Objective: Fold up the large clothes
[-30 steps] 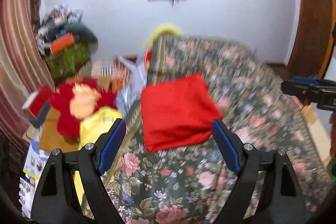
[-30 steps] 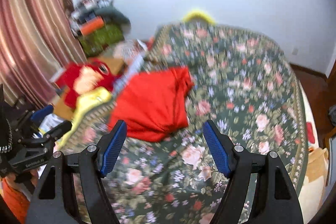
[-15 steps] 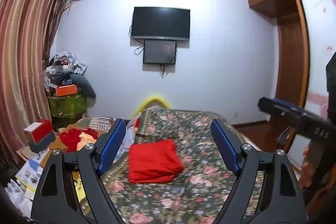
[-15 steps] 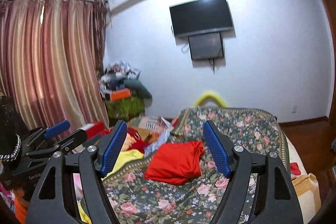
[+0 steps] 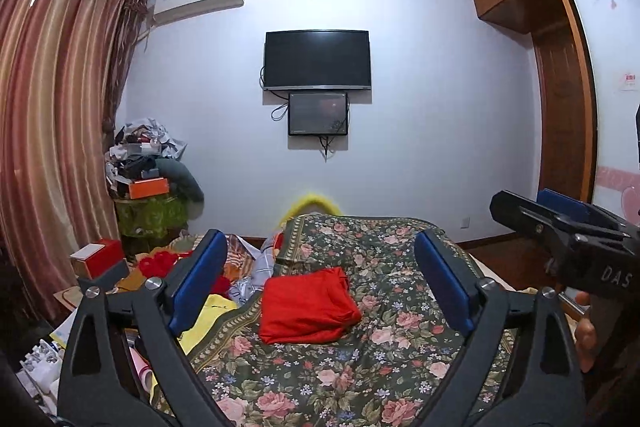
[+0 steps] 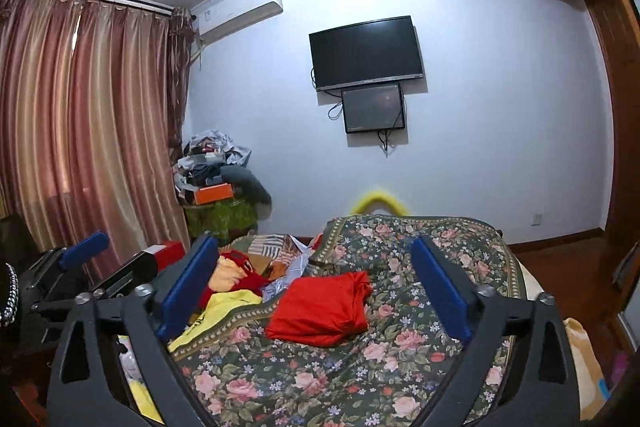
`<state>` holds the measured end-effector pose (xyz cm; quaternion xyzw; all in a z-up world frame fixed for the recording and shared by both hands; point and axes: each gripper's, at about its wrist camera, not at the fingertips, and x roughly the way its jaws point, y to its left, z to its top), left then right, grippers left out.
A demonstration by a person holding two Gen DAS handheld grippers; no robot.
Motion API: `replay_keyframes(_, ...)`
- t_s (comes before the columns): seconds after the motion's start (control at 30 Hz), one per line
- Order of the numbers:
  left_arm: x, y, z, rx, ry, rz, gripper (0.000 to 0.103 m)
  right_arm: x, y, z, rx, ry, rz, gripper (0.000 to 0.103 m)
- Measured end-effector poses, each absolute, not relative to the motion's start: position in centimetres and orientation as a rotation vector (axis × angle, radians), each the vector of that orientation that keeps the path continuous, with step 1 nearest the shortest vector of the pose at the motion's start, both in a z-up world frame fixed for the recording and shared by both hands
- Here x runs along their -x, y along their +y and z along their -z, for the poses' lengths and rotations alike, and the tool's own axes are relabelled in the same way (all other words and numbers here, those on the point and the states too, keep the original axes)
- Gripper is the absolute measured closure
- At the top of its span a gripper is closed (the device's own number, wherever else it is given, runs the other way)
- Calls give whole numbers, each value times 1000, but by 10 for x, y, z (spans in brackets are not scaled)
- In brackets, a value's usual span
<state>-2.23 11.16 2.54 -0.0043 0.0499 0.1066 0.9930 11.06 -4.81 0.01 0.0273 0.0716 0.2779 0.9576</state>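
Jaws of the left hand-held gripper [image 5: 320, 291] and right hand-held gripper [image 6: 316, 291] have just spread wide, empty and raised from the bed [image 5: 400, 247], leaving the red garment [image 5: 306, 305] apparently folded there, so this piece seems finished.

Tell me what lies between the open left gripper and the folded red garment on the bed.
Only bare floral bedspread separates the left gripper from the folded red garment; the left wrist view shows it.
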Motion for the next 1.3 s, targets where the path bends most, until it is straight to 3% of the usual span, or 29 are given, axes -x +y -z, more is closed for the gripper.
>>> replay_keyframes(1.3,24,119,-18,73,103,-228,2,-105,-57,11,-51,176,-542,0)
